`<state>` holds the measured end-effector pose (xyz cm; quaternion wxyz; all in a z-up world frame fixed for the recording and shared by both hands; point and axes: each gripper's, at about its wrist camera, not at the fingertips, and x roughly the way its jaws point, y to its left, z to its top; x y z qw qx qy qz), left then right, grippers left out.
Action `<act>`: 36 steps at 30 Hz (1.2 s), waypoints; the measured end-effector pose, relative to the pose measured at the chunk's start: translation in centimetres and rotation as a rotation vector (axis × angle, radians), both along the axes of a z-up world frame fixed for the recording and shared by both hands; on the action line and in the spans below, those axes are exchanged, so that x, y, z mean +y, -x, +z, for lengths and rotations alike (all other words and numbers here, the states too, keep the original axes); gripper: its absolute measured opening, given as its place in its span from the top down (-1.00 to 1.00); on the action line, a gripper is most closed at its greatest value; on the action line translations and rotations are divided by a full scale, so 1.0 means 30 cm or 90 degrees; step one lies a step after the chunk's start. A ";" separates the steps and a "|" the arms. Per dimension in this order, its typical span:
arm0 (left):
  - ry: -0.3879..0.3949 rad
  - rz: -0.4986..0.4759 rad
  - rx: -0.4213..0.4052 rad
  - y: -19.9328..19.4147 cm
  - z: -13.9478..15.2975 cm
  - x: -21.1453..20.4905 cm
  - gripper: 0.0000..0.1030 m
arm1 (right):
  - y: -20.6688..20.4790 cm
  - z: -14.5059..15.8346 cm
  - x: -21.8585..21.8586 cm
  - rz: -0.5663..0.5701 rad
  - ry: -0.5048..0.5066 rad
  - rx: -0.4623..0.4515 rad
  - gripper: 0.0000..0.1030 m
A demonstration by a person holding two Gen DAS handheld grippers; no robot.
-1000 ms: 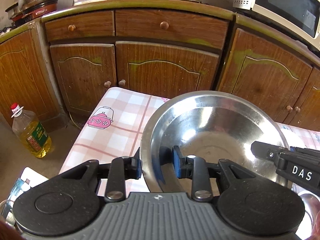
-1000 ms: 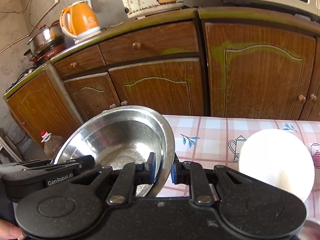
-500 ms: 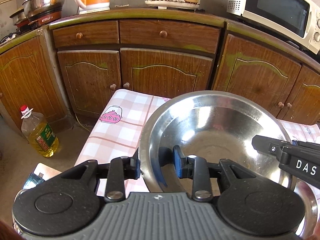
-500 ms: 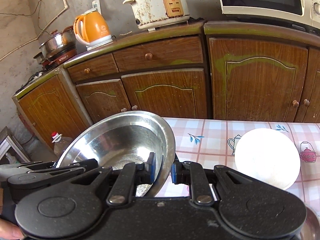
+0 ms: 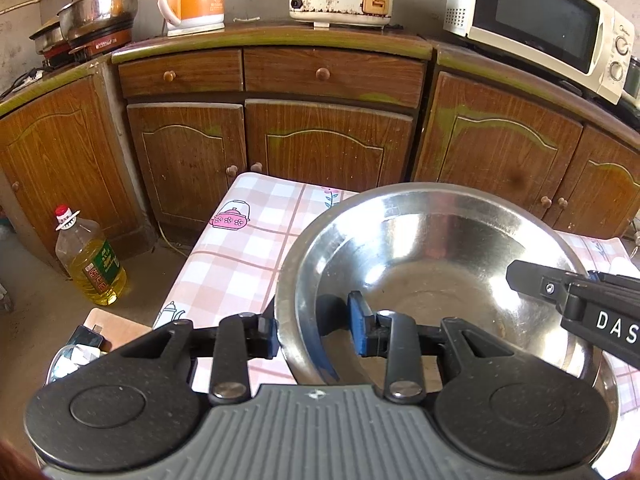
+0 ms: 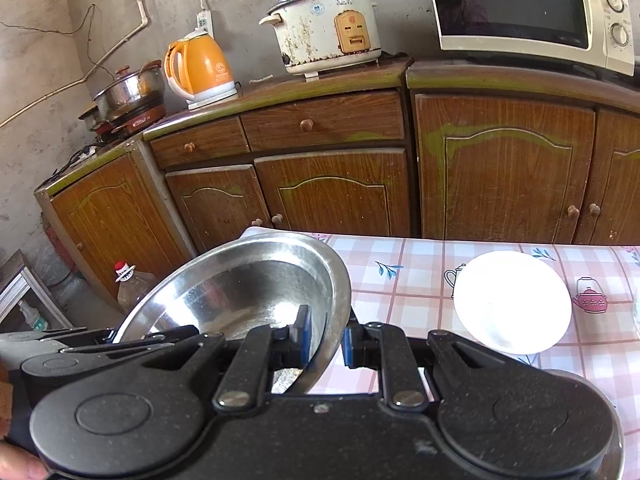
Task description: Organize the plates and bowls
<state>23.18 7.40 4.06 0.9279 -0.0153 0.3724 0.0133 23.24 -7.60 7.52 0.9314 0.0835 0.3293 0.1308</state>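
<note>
A large steel bowl [image 5: 436,264] is held in the air above the checked table by both grippers. My left gripper [image 5: 314,330] is shut on its near left rim, one pad inside and one outside. My right gripper [image 6: 326,338] is shut on its right rim; the bowl [image 6: 248,280] tilts up to the left in the right wrist view. The right gripper's body [image 5: 576,300] shows at the right of the left wrist view. A white bowl [image 6: 512,300] sits on the table to the right. Another steel rim [image 6: 618,432] peeks out under the right gripper.
The table with a pink checked cloth [image 5: 248,248] stands before brown cabinets [image 6: 332,196]. On the counter are an orange kettle [image 6: 200,68], a rice cooker [image 6: 324,28], a microwave [image 6: 528,4] and a pot [image 5: 96,12]. An oil bottle [image 5: 90,258] stands on the floor.
Both grippers have risen with the steel bowl and tilted back, so more of the counter and appliances shows. The grip on the bowl is unchanged.
</note>
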 end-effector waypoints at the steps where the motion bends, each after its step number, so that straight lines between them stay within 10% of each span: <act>1: -0.001 0.000 -0.001 0.012 0.002 -0.003 0.35 | 0.013 0.004 -0.002 0.000 0.000 -0.002 0.60; 36: 0.020 0.000 -0.010 0.258 0.011 -0.009 0.31 | 0.287 0.056 -0.036 0.009 -0.020 -0.015 0.60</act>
